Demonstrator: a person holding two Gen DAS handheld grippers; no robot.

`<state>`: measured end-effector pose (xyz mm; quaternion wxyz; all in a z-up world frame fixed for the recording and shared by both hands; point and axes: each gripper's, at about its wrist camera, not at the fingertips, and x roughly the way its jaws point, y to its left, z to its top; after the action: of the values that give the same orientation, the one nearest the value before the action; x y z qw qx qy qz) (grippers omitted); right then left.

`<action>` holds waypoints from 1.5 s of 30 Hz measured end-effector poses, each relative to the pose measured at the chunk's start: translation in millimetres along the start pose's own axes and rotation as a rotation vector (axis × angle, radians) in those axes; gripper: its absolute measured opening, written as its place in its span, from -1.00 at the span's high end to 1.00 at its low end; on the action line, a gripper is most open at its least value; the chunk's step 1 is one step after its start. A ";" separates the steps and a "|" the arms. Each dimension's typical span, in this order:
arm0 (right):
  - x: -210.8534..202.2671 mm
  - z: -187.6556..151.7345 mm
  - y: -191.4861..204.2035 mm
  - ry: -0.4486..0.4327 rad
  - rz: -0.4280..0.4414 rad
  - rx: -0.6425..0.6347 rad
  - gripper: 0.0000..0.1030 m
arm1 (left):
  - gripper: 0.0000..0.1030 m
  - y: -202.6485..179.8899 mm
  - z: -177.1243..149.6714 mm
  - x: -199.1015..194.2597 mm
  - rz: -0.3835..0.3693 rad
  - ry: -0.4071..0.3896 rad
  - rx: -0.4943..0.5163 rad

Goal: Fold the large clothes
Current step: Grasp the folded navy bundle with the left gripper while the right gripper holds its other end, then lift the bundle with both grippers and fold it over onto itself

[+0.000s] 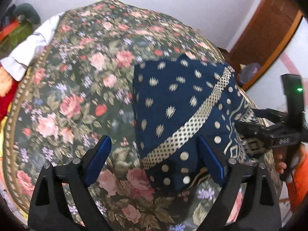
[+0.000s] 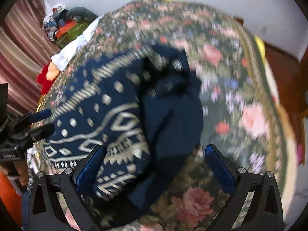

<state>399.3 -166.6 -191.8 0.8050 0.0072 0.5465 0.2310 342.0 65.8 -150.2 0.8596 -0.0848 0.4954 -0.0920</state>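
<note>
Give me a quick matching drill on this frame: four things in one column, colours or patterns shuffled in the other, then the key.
Things:
1. garment
2. bedspread
3. door frame
4. left gripper pads

Colours:
A. plain blue
B. brown wood
C. navy with cream dots and bands
D. dark green with pink roses

Pairs: 1-C, 2-D, 3-B, 4-A

The right gripper has the same blue pads; both grippers are open above the garment.
</note>
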 end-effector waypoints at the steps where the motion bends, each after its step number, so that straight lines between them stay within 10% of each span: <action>1: 1.7 -5.6 -7.8 0.015 0.029 0.025 -0.99 | -0.79 0.7 -5.6 1.8 -0.009 0.005 0.008; 12: -21.1 -20.2 -40.6 0.040 0.170 0.110 -1.00 | -0.79 17.2 -19.0 -20.1 -0.068 0.020 0.011; 28: 52.4 29.1 -32.7 0.125 0.430 0.216 -1.00 | -0.97 58.2 31.4 77.9 -0.489 0.163 -0.365; 37: 67.3 43.0 -19.8 0.116 0.453 0.186 -1.00 | -1.00 55.0 35.5 111.6 -0.597 0.192 -0.418; 45: 52.3 46.6 -5.6 0.066 0.496 0.149 -0.31 | -0.82 51.1 33.7 94.5 -0.574 0.146 -0.418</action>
<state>458.0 -140.5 -220.3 0.7028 0.1926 0.5695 0.3804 421.6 94.2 -224.7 0.7252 -0.3875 0.5197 -0.2319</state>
